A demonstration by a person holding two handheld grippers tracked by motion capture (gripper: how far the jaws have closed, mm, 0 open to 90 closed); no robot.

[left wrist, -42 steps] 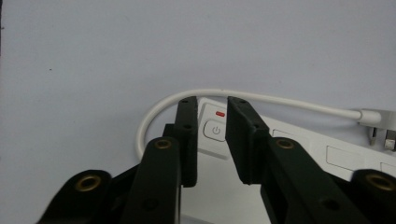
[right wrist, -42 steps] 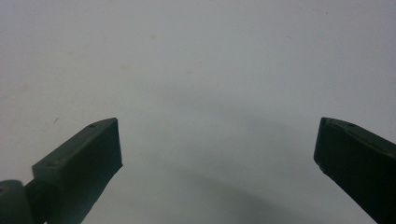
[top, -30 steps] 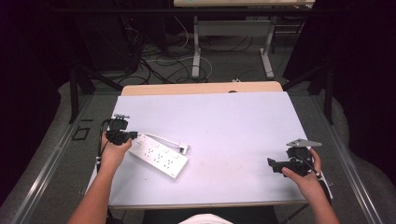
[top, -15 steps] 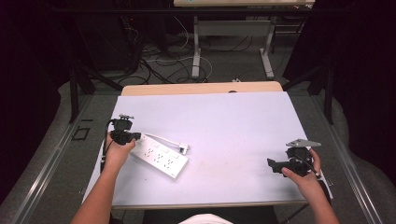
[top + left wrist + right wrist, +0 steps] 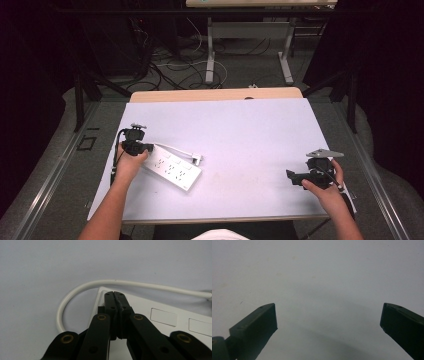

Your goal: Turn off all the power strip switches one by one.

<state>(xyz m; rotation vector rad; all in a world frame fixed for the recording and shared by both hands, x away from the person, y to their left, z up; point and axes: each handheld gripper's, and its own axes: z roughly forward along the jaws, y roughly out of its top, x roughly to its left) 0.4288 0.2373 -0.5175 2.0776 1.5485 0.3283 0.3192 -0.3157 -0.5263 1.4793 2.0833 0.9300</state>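
Partly cut off power strip (image 5: 160,315), left gripper (image 5: 115,295) closed.

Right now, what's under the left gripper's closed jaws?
The left gripper sits shut over the cord end of the white power strip, with the white cord looping beside it. The strip's surface beneath the jaws is covered, so contact can't be confirmed.

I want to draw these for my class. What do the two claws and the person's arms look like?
Both claws are black. The left claw has two flat jointed bars with brass-coloured rivets and a black cable trailing back. The right claw has blunt, squared tips and carries a grey three-cornered plate on top. The forearms are bare, no sleeves showing, and the person wears something white.
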